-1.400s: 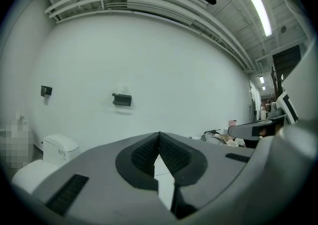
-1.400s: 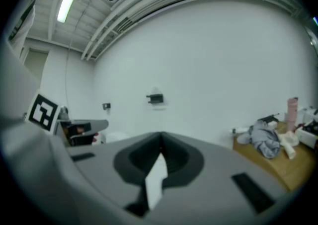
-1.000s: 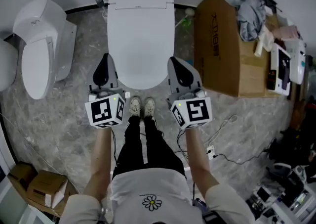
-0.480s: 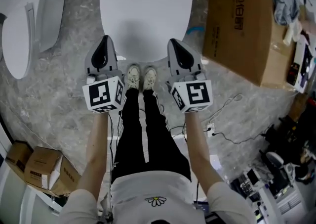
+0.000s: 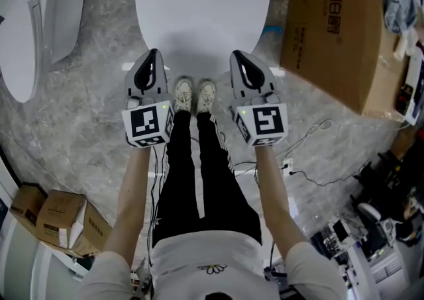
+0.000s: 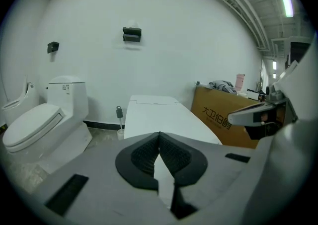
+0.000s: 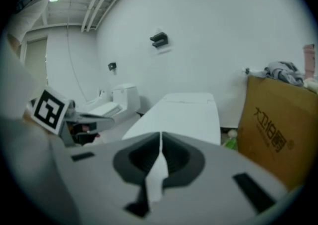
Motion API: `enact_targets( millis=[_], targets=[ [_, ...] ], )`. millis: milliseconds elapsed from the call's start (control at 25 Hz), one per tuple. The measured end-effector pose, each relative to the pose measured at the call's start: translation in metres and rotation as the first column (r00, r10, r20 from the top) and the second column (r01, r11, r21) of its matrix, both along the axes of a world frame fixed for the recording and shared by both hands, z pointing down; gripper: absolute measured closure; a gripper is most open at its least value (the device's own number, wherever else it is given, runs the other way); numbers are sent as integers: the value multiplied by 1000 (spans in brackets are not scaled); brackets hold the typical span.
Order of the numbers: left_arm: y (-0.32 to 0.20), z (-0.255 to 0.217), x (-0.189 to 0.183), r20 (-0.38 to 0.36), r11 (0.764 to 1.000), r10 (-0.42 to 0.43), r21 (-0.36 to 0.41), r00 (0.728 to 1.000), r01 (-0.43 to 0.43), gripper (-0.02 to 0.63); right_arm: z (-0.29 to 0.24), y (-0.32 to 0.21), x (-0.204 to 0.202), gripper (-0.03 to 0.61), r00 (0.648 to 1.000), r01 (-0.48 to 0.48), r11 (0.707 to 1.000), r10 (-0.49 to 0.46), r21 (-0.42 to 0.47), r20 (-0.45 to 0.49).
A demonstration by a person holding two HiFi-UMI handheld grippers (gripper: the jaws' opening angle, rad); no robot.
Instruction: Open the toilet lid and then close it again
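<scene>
1. Progress: toilet lid [image 5: 202, 7] lies flat and shut on the bowl, directly ahead of the person. Both steps, opening and closing, are judged outstanding.
2. Claws: left gripper [image 5: 152, 55] and right gripper [image 5: 237, 55] each have jaws pressed together with nothing between them. Their tips sit near the lid's front edge, one on each side; no contact is evident.
3. Surroundings: cardboard box [image 5: 338, 34] stands just right of the toilet, a second toilet [image 5: 23, 34] to the left, and cables [image 5: 301, 159] trail on the floor.
4. Obstructions: nothing rests on the lid. The box may crowd the right gripper.
</scene>
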State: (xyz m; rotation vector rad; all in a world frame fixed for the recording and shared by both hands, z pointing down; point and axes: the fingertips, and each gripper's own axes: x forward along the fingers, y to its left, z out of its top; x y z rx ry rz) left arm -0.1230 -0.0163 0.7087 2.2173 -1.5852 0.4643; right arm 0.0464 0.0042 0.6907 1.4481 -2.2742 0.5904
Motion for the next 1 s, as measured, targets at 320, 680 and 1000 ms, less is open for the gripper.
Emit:
enact_targets(
  millis=[320, 680, 1000],
  targets=[
    [35, 48, 23, -31, 976, 176, -122, 984, -179, 370, 49, 29, 6, 410, 996, 68, 987, -74, -142, -39],
    [82, 110, 20, 27, 927, 282, -266, 959, -265, 342, 109, 80, 17, 362, 989, 55, 960, -90, -276, -115],
    [95, 145, 25, 63, 894, 325, -345, 944, -285, 342, 149, 94, 7, 362, 985, 51, 928, -108, -368, -136]
  ],
)
